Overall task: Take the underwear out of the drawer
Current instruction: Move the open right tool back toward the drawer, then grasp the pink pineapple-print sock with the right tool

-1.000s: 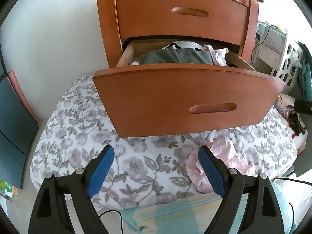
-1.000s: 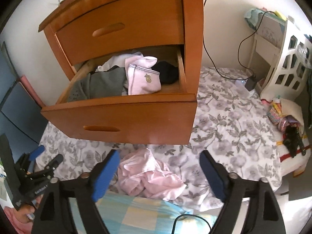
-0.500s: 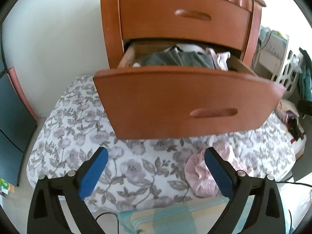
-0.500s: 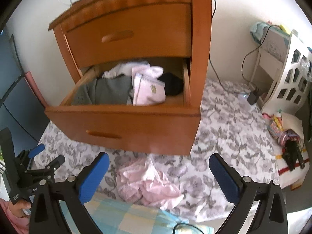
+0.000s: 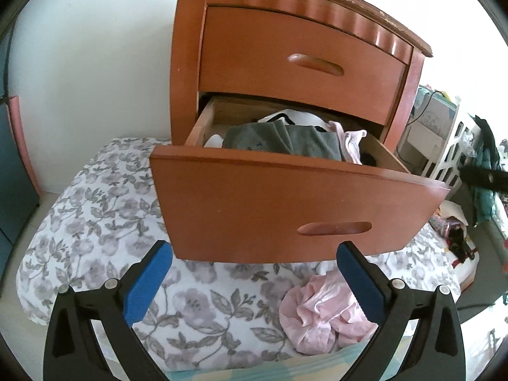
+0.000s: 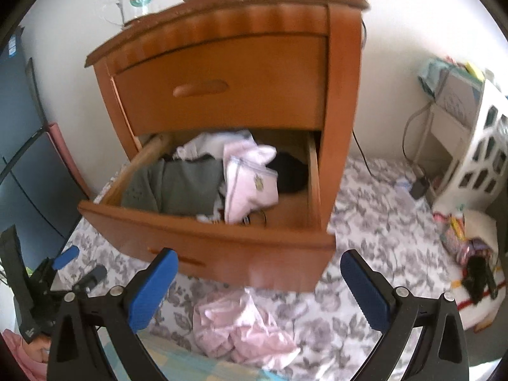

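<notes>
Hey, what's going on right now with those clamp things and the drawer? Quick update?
Left hand-held gripper opening, nothing between its jaws. Right hand-held gripper open, empty. Drawer pulled out, clothes inside untouched. Pink garment on bedspread below. Nothing blocking.

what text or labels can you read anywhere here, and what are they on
None can be read.
Glass cup on top of the nightstand: red and green round logo, lettering blurred.
Left gripper: small white print on its black body, too small to read.
Pink folded underwear in the drawer: small emblem, no words.
</notes>
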The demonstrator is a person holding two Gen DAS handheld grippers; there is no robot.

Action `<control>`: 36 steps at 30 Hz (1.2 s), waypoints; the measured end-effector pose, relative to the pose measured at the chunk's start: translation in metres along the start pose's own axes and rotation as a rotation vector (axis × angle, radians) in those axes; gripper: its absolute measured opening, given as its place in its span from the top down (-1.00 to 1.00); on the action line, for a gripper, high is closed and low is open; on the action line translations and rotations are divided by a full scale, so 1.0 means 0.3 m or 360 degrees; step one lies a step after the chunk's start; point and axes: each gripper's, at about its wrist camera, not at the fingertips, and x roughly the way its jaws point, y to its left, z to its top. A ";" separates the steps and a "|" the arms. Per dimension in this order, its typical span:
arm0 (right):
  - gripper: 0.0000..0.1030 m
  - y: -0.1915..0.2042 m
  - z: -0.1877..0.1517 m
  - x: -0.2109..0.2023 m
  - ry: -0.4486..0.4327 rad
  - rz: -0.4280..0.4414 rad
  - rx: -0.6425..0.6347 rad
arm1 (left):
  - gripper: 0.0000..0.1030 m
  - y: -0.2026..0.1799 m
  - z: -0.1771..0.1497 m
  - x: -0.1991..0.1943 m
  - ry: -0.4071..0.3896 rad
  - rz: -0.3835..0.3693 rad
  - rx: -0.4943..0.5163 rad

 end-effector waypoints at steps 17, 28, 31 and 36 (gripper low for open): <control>-1.00 0.101 0.222 0.330 0.0241 -0.0089 -0.0217 | -1.00 0.020 0.083 0.054 -0.0008 0.0021 0.0041; -0.80 0.148 0.233 0.569 0.0565 -0.0239 -0.0407 | -1.00 0.038 0.065 0.138 0.0125 -0.0004 0.0054; -0.77 0.150 0.239 0.605 0.0619 -0.0257 -0.0416 | -1.00 0.043 0.063 0.152 0.0138 -0.0009 0.0057; -0.77 0.162 0.251 0.644 0.0653 -0.0294 -0.0479 | -1.00 0.047 0.060 0.175 0.0168 -0.0035 0.0054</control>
